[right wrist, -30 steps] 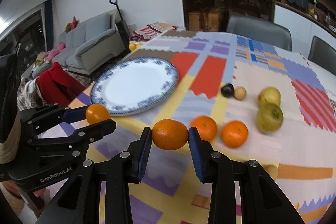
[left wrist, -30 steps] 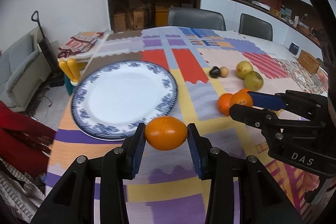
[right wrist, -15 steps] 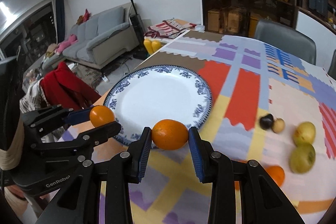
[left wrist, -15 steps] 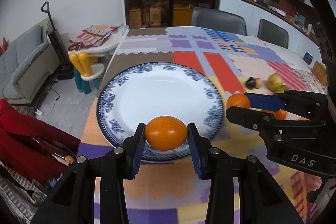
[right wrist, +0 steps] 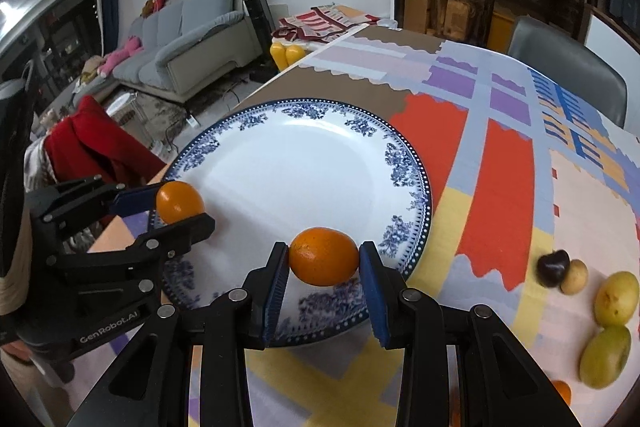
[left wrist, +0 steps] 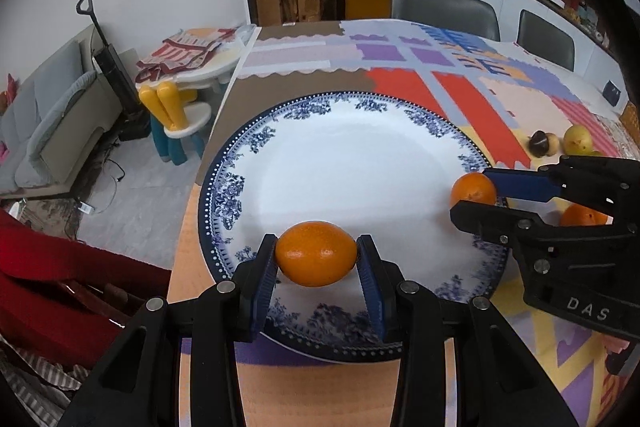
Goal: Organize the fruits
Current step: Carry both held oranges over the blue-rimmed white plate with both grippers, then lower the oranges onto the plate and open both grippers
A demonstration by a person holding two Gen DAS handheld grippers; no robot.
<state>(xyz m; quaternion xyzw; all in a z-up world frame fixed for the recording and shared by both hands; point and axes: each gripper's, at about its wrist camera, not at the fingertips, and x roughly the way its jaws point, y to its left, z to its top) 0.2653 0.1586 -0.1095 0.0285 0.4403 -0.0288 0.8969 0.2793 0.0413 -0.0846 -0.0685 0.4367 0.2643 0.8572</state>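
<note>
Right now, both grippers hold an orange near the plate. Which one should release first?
Left, probably. The left gripper holds its orange over the white well of the plate. The right gripper has its orange over the patterned rim, so that fruit could roll onto the tablecloth.

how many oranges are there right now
3, perhaps more hidden behind the tools. One orange is in the left tool over the plate's near rim, one in the right tool over its right rim, one on the tablecloth behind the right tool.
</note>
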